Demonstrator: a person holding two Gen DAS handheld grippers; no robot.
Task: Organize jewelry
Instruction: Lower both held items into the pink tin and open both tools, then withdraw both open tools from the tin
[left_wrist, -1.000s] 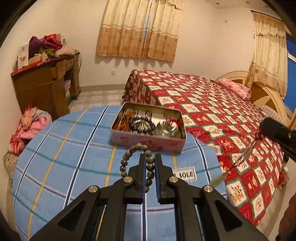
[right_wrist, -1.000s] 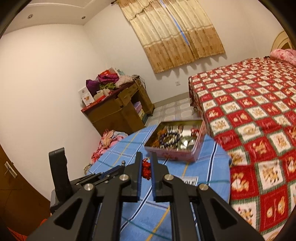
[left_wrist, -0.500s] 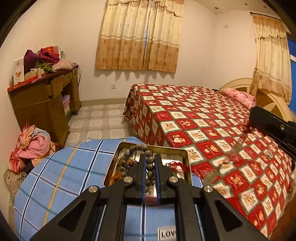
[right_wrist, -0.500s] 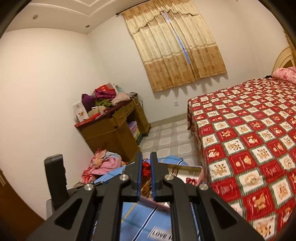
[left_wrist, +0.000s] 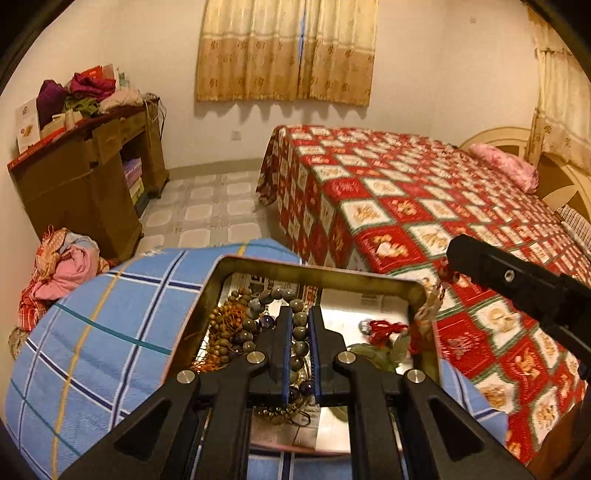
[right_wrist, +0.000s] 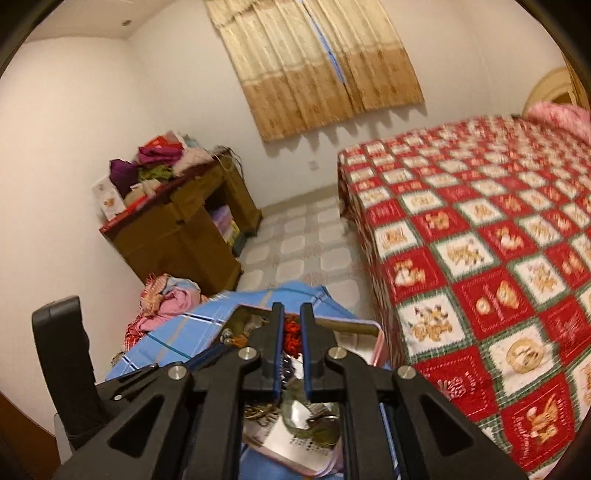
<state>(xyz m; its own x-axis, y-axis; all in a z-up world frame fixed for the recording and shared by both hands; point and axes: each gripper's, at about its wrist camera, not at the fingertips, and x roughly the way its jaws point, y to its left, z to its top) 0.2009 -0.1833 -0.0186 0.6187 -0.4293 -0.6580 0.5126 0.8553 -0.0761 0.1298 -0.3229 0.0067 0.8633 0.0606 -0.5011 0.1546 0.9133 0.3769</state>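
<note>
The left tool (left_wrist: 298, 325) is hanging over the open tin (left_wrist: 317, 271), its two fingers clamped on a bracelet of grey-green beads (left_wrist: 275, 295); the loop is arching up past the fingertips and dangling down between them, over the jewellery already lying inside. The right tool (right_wrist: 291, 325) is pinching a red beaded piece with a knotted cord (right_wrist: 291, 334) between its narrow-set fingers, and in the left wrist view that same tool is reaching in from the right, with a pale tassel trailing from its tip down to the tin's right rim.

Inside the tin, brown bead strands (left_wrist: 221, 332) are lying at the left, a red corded charm (left_wrist: 384, 326) is resting toward the right, and a greenish bangle (left_wrist: 373, 354) is lying just beside it on the shiny bottom. Printed paper is showing under the pieces at the far right corner.

The tin is sitting on a counter covered with a blue checked cloth (left_wrist: 110, 317), near the cloth's far edge. Just beyond it to the right, a bed with a red and white patterned quilt (left_wrist: 424, 199) is stretching away, with a pink pillow (left_wrist: 506, 166) at its head. On the floor at the left, a heap of pink and checked clothes (left_wrist: 62, 266) is lying beside a brown wooden desk (left_wrist: 85, 184) that is carrying piled fabrics and boxes. Beige curtains (left_wrist: 288, 51) are hanging on the far wall.
</note>
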